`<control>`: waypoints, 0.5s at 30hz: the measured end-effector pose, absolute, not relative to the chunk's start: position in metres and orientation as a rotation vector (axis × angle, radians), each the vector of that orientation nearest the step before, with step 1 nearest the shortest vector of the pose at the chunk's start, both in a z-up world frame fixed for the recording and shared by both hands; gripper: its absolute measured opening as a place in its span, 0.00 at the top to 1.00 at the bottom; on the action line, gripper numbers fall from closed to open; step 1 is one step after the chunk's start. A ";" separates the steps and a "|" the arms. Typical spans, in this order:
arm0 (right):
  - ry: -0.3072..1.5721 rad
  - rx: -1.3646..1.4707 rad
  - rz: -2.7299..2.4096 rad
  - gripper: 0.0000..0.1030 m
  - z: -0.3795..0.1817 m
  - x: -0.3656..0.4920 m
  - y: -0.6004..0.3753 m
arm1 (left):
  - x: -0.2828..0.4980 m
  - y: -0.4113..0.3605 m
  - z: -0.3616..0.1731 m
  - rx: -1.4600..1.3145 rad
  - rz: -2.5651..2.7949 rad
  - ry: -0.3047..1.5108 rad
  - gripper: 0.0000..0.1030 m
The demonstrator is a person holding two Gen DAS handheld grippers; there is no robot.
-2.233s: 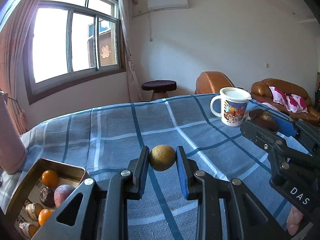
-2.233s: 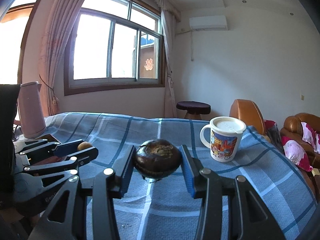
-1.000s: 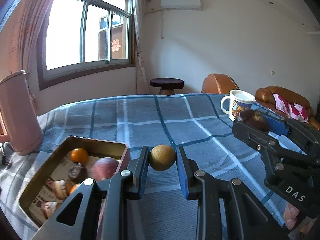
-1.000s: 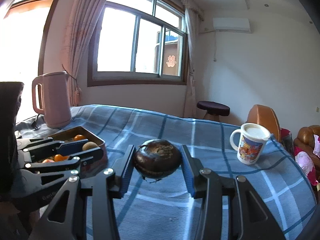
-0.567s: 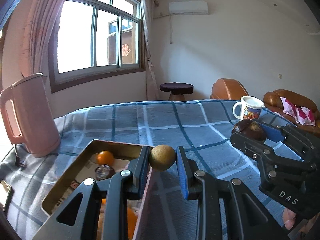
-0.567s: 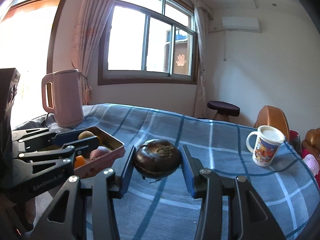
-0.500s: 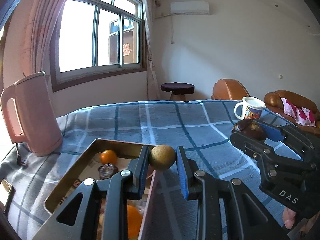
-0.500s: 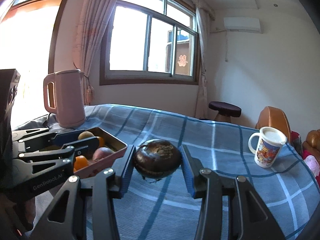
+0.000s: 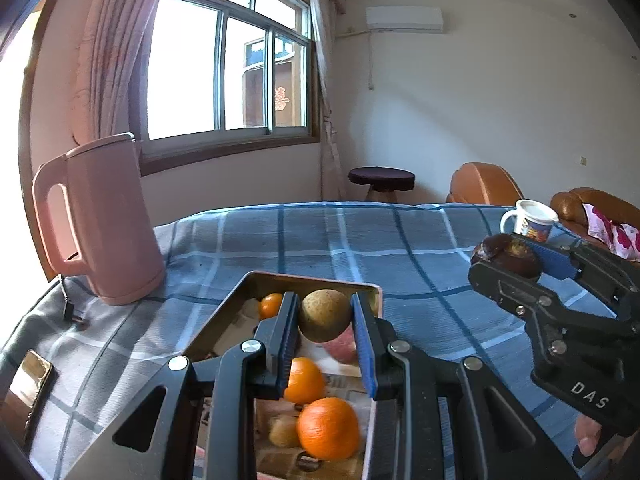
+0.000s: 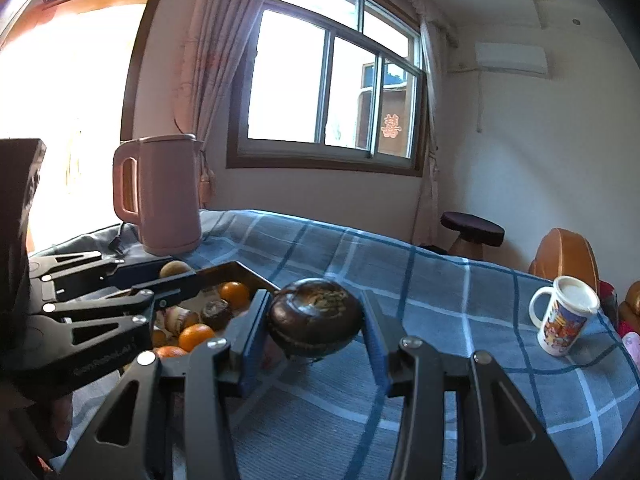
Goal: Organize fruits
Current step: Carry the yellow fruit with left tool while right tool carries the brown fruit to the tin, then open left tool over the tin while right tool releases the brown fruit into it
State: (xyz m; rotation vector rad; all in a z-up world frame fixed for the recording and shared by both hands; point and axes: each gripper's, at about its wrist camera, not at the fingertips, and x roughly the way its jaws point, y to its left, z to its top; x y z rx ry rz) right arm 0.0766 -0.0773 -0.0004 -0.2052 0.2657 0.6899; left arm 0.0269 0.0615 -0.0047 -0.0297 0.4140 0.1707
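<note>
Both tongs loaded with fruit at the tray.

Left tongs (image 9: 325, 322) pinching a round brown-yellow fruit (image 9: 325, 314), held above the far half of the metal tray (image 9: 372, 292). Right tongs (image 10: 314, 334) clamped on a dark purple-brown round fruit (image 10: 316, 322), just right of the tray and over the blue plaid cloth of the bench (image 10: 440, 304). Inside the tray: oranges (image 9: 328, 428), a reddish fruit (image 9: 342, 350), a dark fruit (image 10: 216, 312), lying on printed paper. Behind and left of the tray, a pink kettle (image 9: 100, 224). Nearer and left of the tray, a shiny phone-like slab (image 9: 28, 390). Well right of the tray, a printed mug (image 10: 564, 318). Beyond the bench, a stool (image 9: 380, 180).
</note>
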 end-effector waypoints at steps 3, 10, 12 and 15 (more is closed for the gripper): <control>0.265 -0.210 0.709 0.54 0.002 0.074 -0.068 | 0.024 0.071 -0.005 -0.040 0.181 0.419 0.72; 0.262 -0.237 0.744 0.54 0.002 0.067 -0.048 | 0.019 0.088 -0.007 -0.050 0.205 0.428 0.72; 0.262 -0.247 0.753 0.54 0.002 0.065 -0.041 | 0.017 0.092 -0.007 -0.057 0.212 0.431 0.72; 0.262 -0.254 0.766 0.54 0.002 0.063 -0.034 | 0.014 0.101 -0.008 -0.061 0.227 0.433 0.72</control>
